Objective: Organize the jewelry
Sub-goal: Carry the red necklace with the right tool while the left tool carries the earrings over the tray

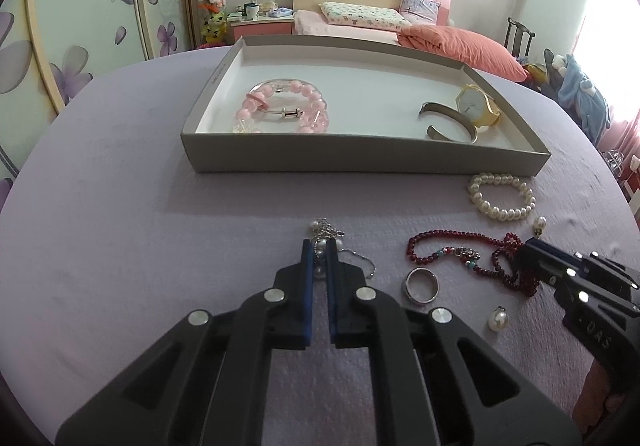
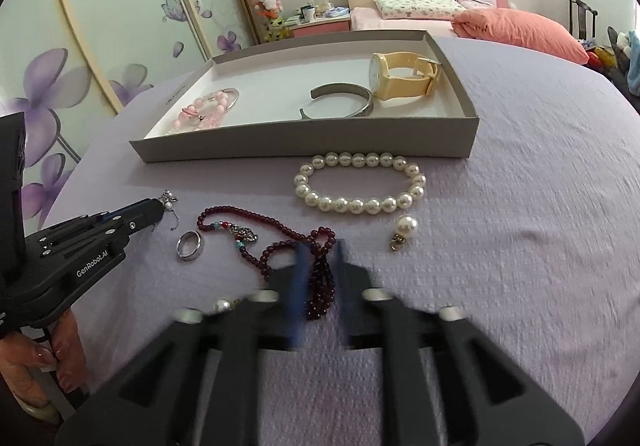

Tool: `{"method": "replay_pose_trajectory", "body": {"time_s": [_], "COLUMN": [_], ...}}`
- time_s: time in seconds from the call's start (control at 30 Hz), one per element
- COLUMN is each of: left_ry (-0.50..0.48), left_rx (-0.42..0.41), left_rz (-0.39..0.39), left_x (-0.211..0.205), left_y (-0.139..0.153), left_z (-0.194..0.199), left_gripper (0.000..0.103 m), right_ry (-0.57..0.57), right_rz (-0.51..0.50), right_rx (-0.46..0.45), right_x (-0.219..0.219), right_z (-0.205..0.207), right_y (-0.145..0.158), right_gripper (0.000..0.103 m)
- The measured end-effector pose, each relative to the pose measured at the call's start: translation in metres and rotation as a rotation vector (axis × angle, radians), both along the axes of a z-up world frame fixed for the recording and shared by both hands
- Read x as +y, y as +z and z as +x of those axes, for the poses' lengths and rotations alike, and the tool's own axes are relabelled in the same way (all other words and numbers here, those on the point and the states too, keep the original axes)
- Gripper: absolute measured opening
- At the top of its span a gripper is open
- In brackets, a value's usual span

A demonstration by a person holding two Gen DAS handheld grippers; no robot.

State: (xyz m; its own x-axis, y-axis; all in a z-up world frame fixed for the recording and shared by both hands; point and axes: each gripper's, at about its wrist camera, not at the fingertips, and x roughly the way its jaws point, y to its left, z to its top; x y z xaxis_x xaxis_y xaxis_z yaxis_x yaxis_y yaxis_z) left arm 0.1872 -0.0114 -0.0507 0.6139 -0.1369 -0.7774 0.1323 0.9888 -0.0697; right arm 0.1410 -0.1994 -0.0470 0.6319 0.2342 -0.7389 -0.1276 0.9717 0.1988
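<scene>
The left gripper (image 1: 319,246) is clenched on a silver chain (image 1: 326,232) that lies with its length pointing toward the box (image 1: 360,156); the right gripper (image 2: 320,250) straddles red beads (image 2: 320,286), its grip unclear. The box holds a pink bracelet (image 1: 288,106), cuff (image 1: 452,122) and watch (image 1: 478,104).

On the left, the purple tabletop (image 1: 120,206) is bare beside the gray box (image 1: 360,158), so a hand-held gripper could slide there. On the right, the way is crowded: the pearl bracelet (image 2: 360,182) lies just in front of the box wall, and near it lie the dark red bead necklace (image 2: 280,242), the silver ring (image 2: 190,245) and a loose pearl pendant (image 2: 405,230). The middle of the box floor is bare, between the pink bead bracelet (image 1: 288,106) and the silver cuff (image 1: 452,122).
</scene>
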Motion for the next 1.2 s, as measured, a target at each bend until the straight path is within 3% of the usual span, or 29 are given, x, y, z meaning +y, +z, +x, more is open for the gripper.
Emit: {"method": "replay_pose_trajectory", "body": {"time_s": [0.03,0.27,0.37,0.47,0.5,0.57,0.63,1.2], "left_ry": [-0.001,-0.002,-0.022,-0.044,-0.047,-0.046,-0.047,0.018], "left_rx": [0.000,0.003,0.002,0.000,0.000,-0.002,-0.004,-0.127], "left_rz": [-0.001,0.015,0.017,0.039,0.049,0.076,0.084,-0.117], "left_x": [0.000,-0.003,-0.006,-0.013,-0.015,-0.018,-0.020,0.015], "left_y": [0.000,0.000,0.000,0.000,-0.001,-0.001,-0.001,0.018], "left_z": [0.000,0.000,-0.001,-0.002,-0.001,0.000,0.000,-0.016], "left_gripper": [0.007,0.009,0.019,0.028,0.028,0.024,0.007,0.007], "right_ry": [-0.002,0.031,0.062,0.076,0.074,0.073,0.072,0.010], "right_rz": [0.001,-0.116,-0.185,-0.192,-0.197,-0.197,-0.176,-0.025], "right_rx": [-0.006,0.003,-0.003,-0.008,-0.010,-0.015,-0.013,-0.160], "right_x": [-0.001,0.022,0.036,0.040,0.040,0.040,0.037,0.014], "right_z": [-0.001,0.001,-0.003,-0.005,-0.005,-0.005,-0.005,-0.015], "right_y": [0.001,-0.001,-0.002,-0.002,-0.002,-0.002,-0.002,0.021], "right_gripper": [0.056,0.053,0.050,0.031,0.017,0.013,0.009,0.005]}}
